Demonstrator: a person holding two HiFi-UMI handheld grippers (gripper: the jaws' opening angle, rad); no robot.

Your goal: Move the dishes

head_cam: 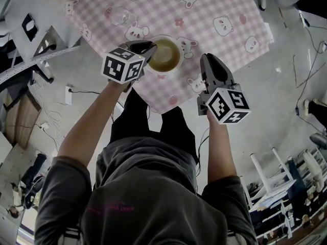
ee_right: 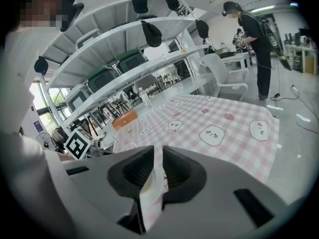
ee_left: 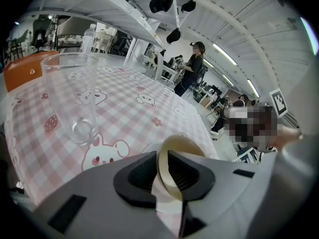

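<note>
Bowl (head_cam: 167,55) down on table (head_cam: 153,9). My left gripper (head_cam: 150,47) loose round rim, right gripper (head_cam: 208,59) barely apart, empty. Glass (head_cam: 120,15) maybe next.

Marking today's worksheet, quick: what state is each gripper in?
Left gripper: open around the bowl rim.
Right gripper: nearly shut; something pale between, grip unclear.

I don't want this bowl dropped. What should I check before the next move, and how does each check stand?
1. Bowl resting on the table: ok.
2. Left gripper astride the bowl's rim: ok.
3. Its pads clamped on the rim: not ok, they look loose.
4. Right gripper empty: cannot tell, something whitish shows between its jaws.
5. Glass standing apart from the bowl: ok.
</note>
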